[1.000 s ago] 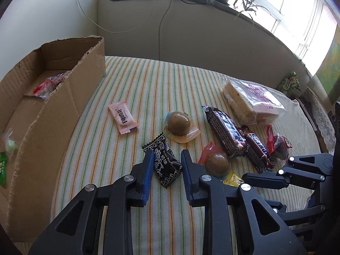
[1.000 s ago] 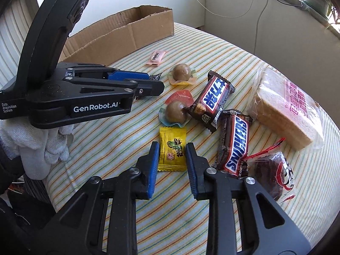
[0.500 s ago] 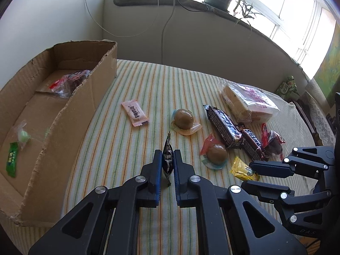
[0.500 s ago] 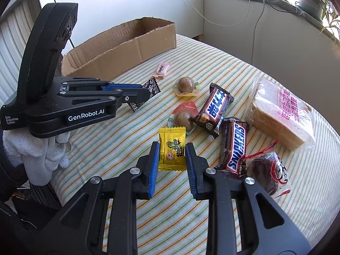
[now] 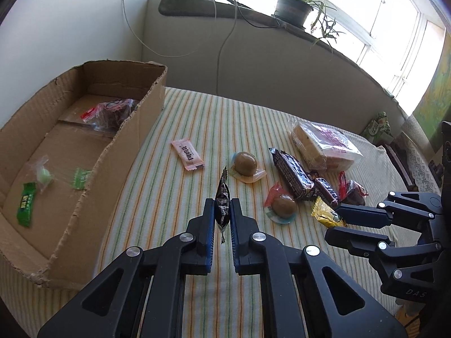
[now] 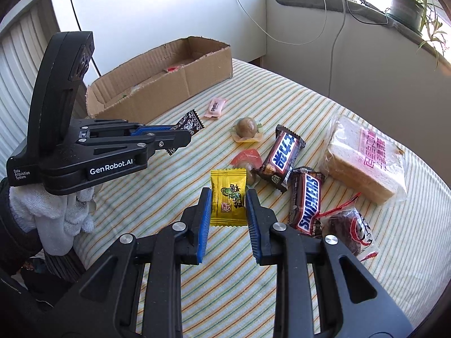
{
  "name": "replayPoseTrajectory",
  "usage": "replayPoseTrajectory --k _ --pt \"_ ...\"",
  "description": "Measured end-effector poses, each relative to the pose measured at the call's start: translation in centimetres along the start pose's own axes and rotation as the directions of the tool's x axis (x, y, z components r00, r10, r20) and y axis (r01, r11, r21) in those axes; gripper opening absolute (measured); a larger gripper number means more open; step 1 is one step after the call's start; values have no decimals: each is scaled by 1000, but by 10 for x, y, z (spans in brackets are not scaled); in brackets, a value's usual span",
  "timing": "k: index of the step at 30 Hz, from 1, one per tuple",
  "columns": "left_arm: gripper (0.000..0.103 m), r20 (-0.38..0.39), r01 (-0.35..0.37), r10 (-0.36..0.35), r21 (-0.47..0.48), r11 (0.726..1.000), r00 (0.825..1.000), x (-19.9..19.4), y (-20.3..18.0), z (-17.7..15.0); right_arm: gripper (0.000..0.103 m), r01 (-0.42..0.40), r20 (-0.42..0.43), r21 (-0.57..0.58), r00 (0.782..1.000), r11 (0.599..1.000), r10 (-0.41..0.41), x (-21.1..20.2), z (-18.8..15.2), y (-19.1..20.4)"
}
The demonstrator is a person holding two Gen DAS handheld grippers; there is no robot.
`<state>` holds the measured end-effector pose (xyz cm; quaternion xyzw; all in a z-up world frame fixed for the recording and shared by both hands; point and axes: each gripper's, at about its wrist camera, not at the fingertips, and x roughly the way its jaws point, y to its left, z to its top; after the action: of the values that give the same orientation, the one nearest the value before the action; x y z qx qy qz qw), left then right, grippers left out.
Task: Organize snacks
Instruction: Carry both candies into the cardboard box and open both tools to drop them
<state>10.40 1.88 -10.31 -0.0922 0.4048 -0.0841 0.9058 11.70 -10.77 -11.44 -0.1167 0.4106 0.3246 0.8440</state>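
Observation:
My left gripper [image 5: 222, 211] is shut on a small black patterned snack packet [image 5: 222, 200], held edge-on above the striped cloth; from the right wrist view the same black packet [image 6: 189, 122] sticks out past the left gripper [image 6: 180, 138]. My right gripper [image 6: 228, 201] is shut on a yellow snack packet [image 6: 228, 197], lifted off the cloth; that yellow packet [image 5: 327, 215] shows at the right gripper's tips [image 5: 338, 222] in the left wrist view. An open cardboard box [image 5: 70, 152] lies to the left, holding a red-and-clear bag [image 5: 111, 111] and green candies [image 5: 26, 207].
On the striped tablecloth [image 5: 169, 191] lie a pink sachet [image 5: 187, 154], two round brown jelly cups [image 5: 245, 163] [image 5: 283, 205], two Snickers bars [image 6: 282, 157] [image 6: 308, 200], wrapped bread [image 6: 366, 160] and a dark red-edged packet [image 6: 349, 228]. A gloved hand [image 6: 62, 217] holds the left gripper. A windowsill with a plant [image 5: 293, 5] runs behind.
The left gripper closed on the black packet and lifted it from the cloth. The right gripper raised the yellow packet. Both views now sit higher, with the box more in sight.

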Motion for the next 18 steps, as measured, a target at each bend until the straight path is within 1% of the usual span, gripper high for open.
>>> replayPoseTrajectory --k 9,18 --pt "9 86 -42 43 -19 999 995 -34 22 11 25 -5 55 -32 998 999 7 -3 36 15" --pt "9 149 -110 119 -63 992 982 -63 63 16 25 -31 90 -82 995 996 39 7 75 44"
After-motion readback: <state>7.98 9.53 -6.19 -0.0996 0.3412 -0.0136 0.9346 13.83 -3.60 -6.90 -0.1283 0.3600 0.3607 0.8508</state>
